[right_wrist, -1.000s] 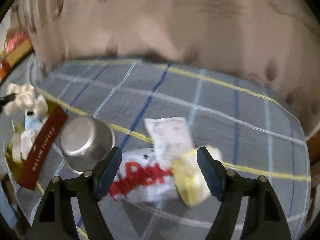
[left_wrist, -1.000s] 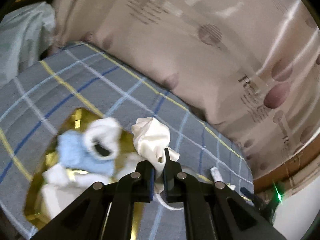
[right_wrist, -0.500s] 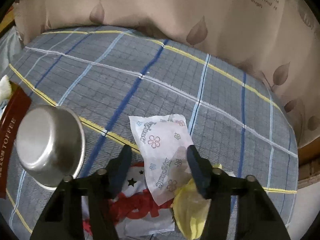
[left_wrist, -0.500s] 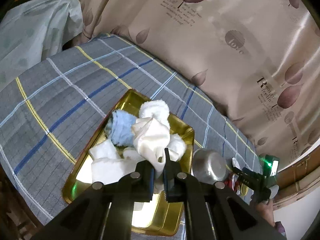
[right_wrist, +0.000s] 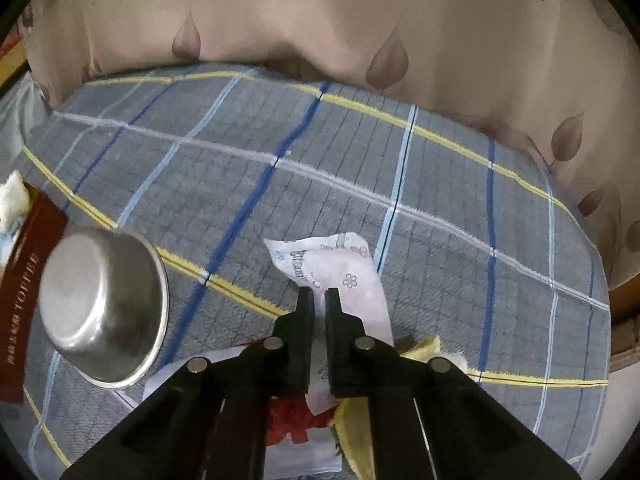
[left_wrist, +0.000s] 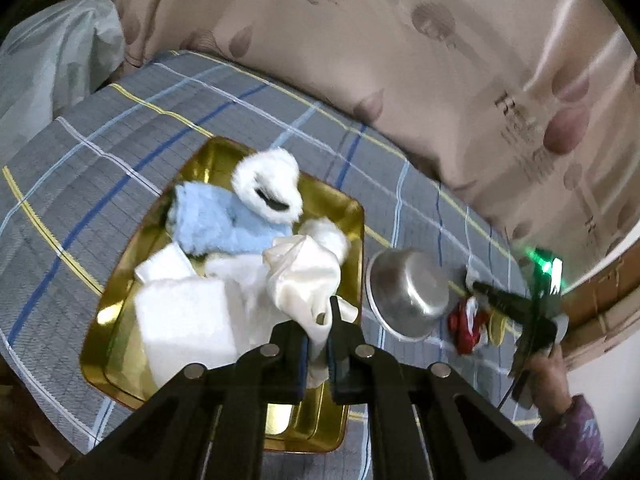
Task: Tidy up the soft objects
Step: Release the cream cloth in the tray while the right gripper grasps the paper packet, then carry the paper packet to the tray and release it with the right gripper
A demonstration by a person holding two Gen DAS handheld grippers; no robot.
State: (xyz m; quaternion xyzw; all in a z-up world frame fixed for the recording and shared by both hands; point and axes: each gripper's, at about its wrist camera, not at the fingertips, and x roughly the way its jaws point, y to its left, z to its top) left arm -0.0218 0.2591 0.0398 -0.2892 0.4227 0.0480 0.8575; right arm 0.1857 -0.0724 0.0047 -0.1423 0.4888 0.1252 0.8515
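Left gripper (left_wrist: 318, 332): fingers pinched tight on a cream satin cloth (left_wrist: 306, 284), which bunches up above the fingertips and hangs over the right half of the gold tray (left_wrist: 120, 316)

Gold tray: rectangular, shiny, resting on the plaid bedcover (left_wrist: 80, 152). Contents:
- light blue fluffy towel (left_wrist: 216, 224), toward the far left of the tray
- white fluffy ring-shaped item (left_wrist: 268, 188), lying on the blue towel at the far end
- folded white cloth (left_wrist: 184, 320), near-left part of the tray
- smaller white pieces beneath and beside the cream cloth; exact count cannot be told

Steel bowl (left_wrist: 408, 292): upside down on the bedcover, just beside the tray's right edge; seen in the right wrist view (right_wrist: 100, 304) at left, next to a dark red tin side lettered "TOFFEE" (right_wrist: 28, 280)

Right gripper (right_wrist: 319, 308): fingers closed on a white floral-print packet (right_wrist: 340, 276), whose far end lies flat on the bedcover ahead of the fingertips. Seen from the left wrist view as a black tool with a green light (left_wrist: 516, 304), held by a hand in a purple sleeve (left_wrist: 548, 372)

Beneath the right gripper: a red-and-white printed bag (right_wrist: 296, 432) and a yellow soft item (right_wrist: 420, 348), touching the packet

Backdrop: beige leaf-print curtain (right_wrist: 320, 20) behind the bedcover
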